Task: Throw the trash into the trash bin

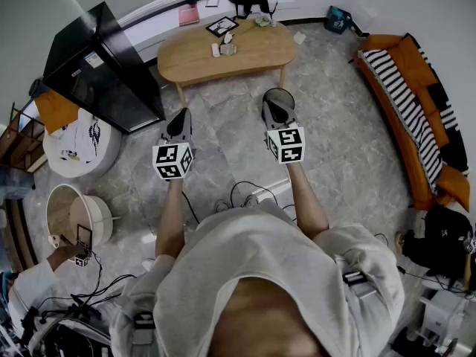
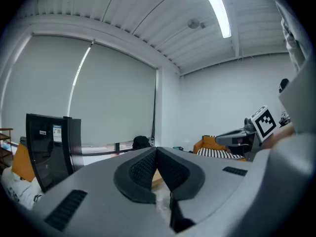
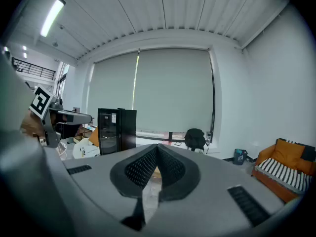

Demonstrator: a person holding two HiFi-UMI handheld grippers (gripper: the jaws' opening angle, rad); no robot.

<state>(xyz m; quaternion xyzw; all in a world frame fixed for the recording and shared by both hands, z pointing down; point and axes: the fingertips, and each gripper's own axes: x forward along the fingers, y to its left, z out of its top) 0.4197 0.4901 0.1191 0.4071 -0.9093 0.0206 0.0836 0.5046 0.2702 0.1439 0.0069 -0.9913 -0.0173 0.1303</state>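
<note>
Both tools are held out level in front of the person and neither has anything in it. The left tool has its ribbed pads pressed together, and the right tool is closed the same way. Loose cables trail over the stone floor by the feet.

Just past the right tool's tip stands a round dark container. It is probably the trash bin, though the tool covers part of it. Beyond it is the wooden bench, and the trash lies on its top near the middle, close to a black frame.

The trash is small, pale, crumpled scraps. They look light and soft, likely to squash under the pads and to skid if nudged, so each is best pinched across its bulk from above. Nothing seems to block the short way from bench to bin. A black cabinet stands to the left and an orange sofa to the right, both well apart from that path.
</note>
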